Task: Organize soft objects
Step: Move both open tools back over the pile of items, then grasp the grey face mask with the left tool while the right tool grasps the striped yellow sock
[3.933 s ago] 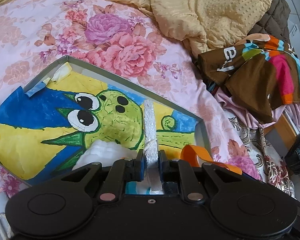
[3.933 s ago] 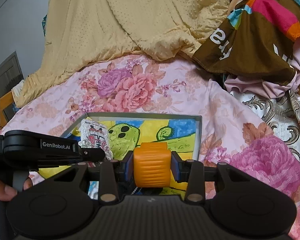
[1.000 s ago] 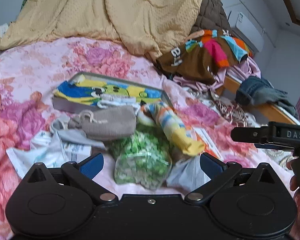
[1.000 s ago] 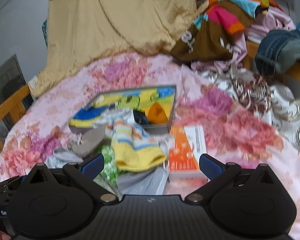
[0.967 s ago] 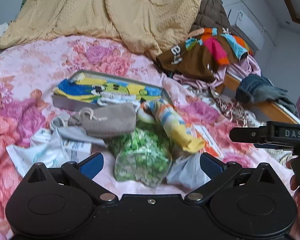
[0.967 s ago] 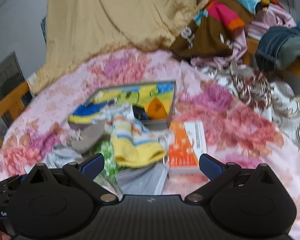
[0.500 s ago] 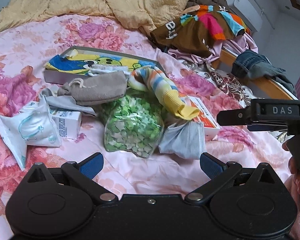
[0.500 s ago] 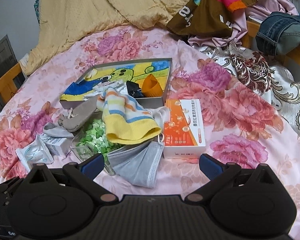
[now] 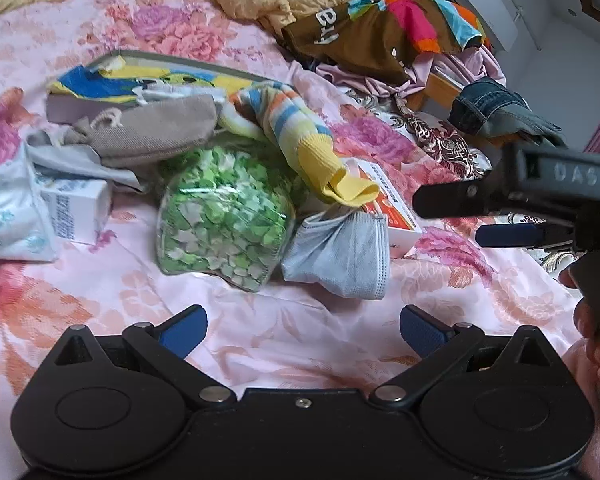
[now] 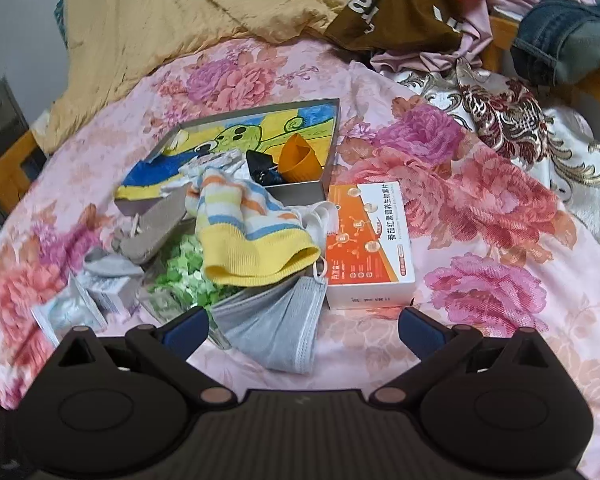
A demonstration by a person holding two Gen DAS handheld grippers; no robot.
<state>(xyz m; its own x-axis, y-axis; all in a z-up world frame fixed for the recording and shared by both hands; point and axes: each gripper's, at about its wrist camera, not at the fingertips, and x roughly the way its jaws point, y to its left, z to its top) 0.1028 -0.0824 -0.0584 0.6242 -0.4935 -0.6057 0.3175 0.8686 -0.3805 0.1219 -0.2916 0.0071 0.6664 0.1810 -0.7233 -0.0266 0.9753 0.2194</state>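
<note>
Bed covered by pink floral sheet (image 10: 480, 216). Mustard-yellow quilt (image 10: 204, 12) bunched at the far end. Brown garment with bright multicolour stripes (image 9: 384, 28) heaped on the far right side, lilac cloth (image 9: 456, 68) under it. Folded denim (image 10: 568, 40) on a wooden ledge beyond the bed edge. Cream-and-maroon brocade fabric (image 10: 512, 120) lies along the right side. White wall unit (image 9: 488, 4) in the far corner. Wooden chair frame (image 10: 8, 160) at left.
</note>
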